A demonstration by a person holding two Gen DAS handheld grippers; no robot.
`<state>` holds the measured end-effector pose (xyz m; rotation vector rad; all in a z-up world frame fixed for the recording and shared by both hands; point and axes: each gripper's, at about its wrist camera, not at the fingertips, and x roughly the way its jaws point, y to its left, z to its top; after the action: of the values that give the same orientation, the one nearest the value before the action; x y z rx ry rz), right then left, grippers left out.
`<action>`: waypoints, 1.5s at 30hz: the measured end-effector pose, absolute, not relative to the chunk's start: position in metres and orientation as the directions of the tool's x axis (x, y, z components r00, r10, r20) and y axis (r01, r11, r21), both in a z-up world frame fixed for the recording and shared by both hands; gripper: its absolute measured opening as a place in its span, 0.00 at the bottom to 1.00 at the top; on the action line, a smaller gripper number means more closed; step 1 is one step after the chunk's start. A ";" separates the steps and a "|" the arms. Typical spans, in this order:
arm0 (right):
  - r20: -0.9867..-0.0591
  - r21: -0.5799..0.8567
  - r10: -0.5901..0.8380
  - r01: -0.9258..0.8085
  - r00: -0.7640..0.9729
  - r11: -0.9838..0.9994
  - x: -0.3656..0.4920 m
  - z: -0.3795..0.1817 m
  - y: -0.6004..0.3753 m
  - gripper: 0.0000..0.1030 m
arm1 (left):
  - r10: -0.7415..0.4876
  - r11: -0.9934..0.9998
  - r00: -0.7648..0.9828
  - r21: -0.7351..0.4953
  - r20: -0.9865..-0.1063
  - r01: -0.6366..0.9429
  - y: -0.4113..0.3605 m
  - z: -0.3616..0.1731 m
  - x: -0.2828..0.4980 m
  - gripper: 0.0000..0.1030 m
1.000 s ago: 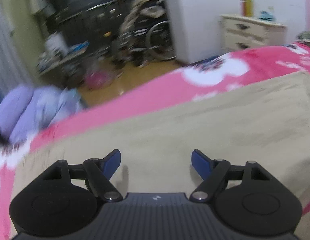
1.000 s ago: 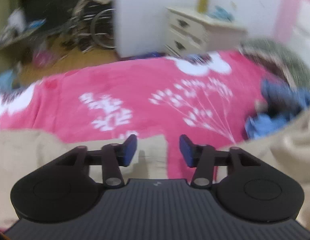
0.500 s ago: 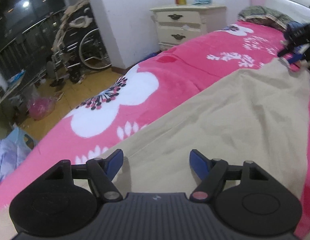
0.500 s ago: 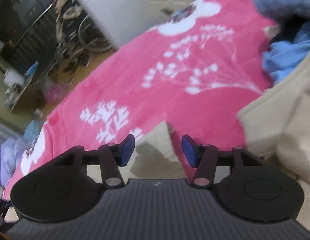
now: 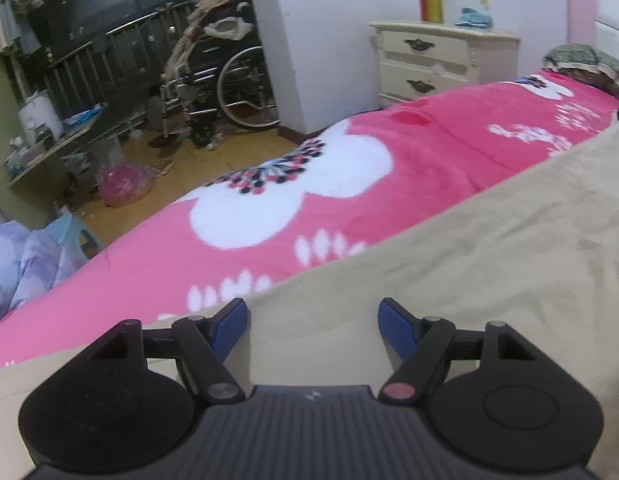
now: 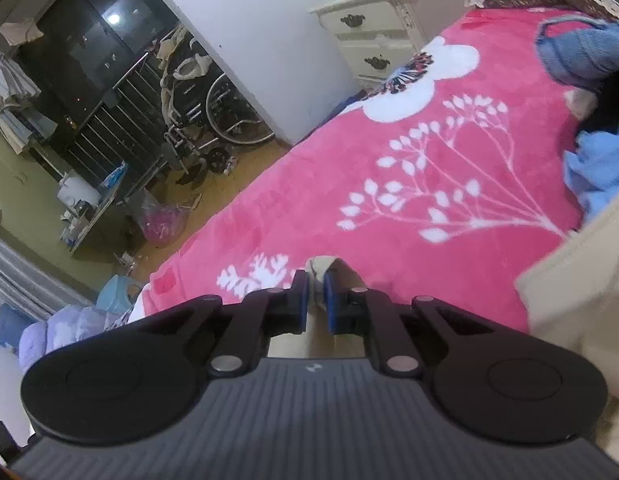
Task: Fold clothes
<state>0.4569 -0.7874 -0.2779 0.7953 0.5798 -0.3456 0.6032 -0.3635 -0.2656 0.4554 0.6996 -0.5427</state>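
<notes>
Beige cloth runs past my frame edges | its pinched corner mostly hidden behind pads | blue clothes cut off right

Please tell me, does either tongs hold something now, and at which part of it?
The right tongs have just closed on a corner of the beige garment. The left tongs stand open above it, holding nothing.

No readable text, label or number anywhere — none.
</notes>
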 end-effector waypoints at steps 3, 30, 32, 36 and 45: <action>-0.617 0.546 -0.100 0.516 0.781 0.660 0.477 -0.290 -0.790 0.07 | -0.293 0.788 0.653 0.210 -0.698 0.579 -0.361 -0.268 0.608 0.73; -0.781 0.572 0.037 0.690 0.624 0.444 0.405 -0.314 -0.770 0.52 | -0.596 0.530 0.394 0.025 -0.700 0.847 -0.355 -0.236 0.533 0.76; -0.760 0.602 0.037 0.683 0.648 0.414 0.405 -0.319 -0.773 0.36 | -0.628 0.461 0.318 -0.011 -0.710 0.887 -0.356 -0.238 0.515 0.76; -0.719 0.650 0.016 0.664 0.695 0.370 0.391 -0.301 -0.770 0.05 | -0.631 0.348 0.238 0.005 -0.738 0.937 -0.365 -0.252 0.480 0.76; -0.705 0.570 -0.143 0.675 0.694 0.469 0.374 -0.235 -0.751 0.05 | -0.558 0.279 0.309 0.176 -0.771 0.944 -0.380 -0.281 0.457 0.76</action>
<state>0.3742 -0.7505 -0.2354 0.9596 0.6356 -0.5448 0.4568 -0.3798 -0.2808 0.7077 0.6560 -1.1096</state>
